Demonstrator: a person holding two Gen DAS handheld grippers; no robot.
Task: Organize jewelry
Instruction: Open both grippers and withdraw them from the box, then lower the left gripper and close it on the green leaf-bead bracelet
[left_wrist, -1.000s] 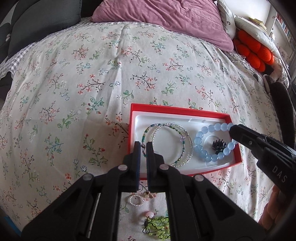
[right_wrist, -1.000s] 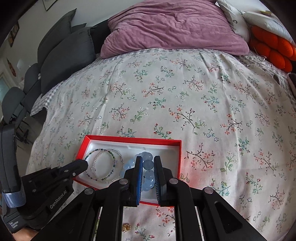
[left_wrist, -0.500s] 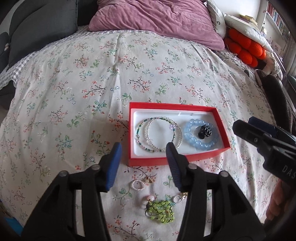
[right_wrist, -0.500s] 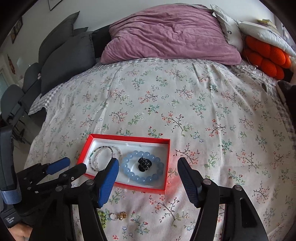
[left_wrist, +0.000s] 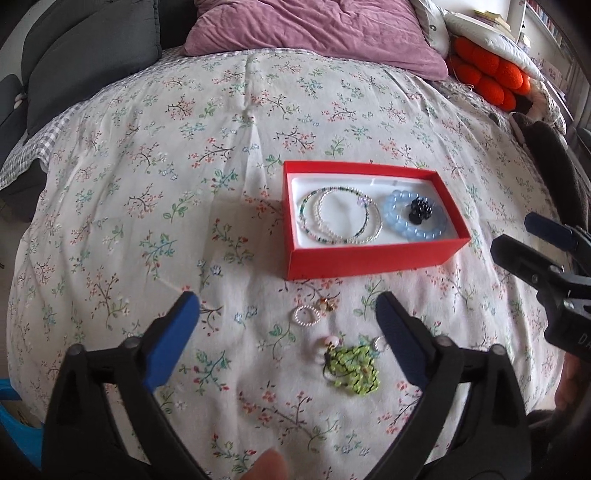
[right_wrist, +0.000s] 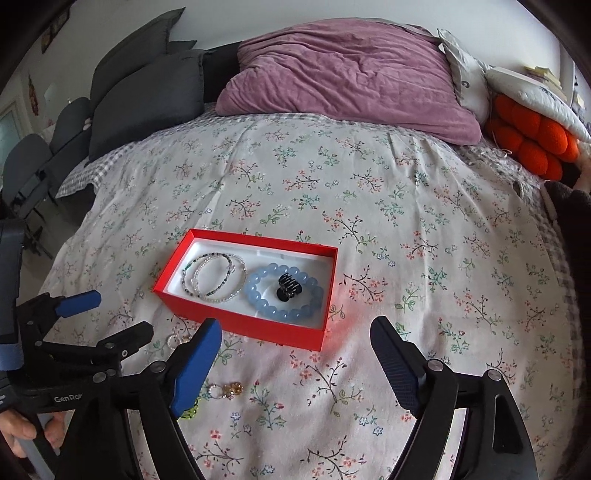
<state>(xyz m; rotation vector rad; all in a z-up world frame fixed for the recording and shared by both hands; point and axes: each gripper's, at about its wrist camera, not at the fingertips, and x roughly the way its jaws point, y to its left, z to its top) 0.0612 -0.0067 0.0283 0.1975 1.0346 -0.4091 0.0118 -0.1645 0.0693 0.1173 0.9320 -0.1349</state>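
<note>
both claws (left_wrist: 286, 317) (right_wrist: 295, 354) gape above perhaps earrings (left_wrist: 327, 303) beside red box (left_wrist: 369, 256)

My left gripper (left_wrist: 286, 310) hangs with jaws spread wide, holding nothing, just short of the red box (left_wrist: 369, 254). My right gripper (right_wrist: 295, 336) gapes equally wide and empty, near the box's front right corner.

The right claw (right_wrist: 295, 350) hangs wide open over the bed (right_wrist: 406, 221) — the red box (right_wrist: 243, 325) ahead holds thin bracelets (right_wrist: 214, 273), a blue bracelet (right_wrist: 284, 295) and a black clip (right_wrist: 290, 286).
</note>
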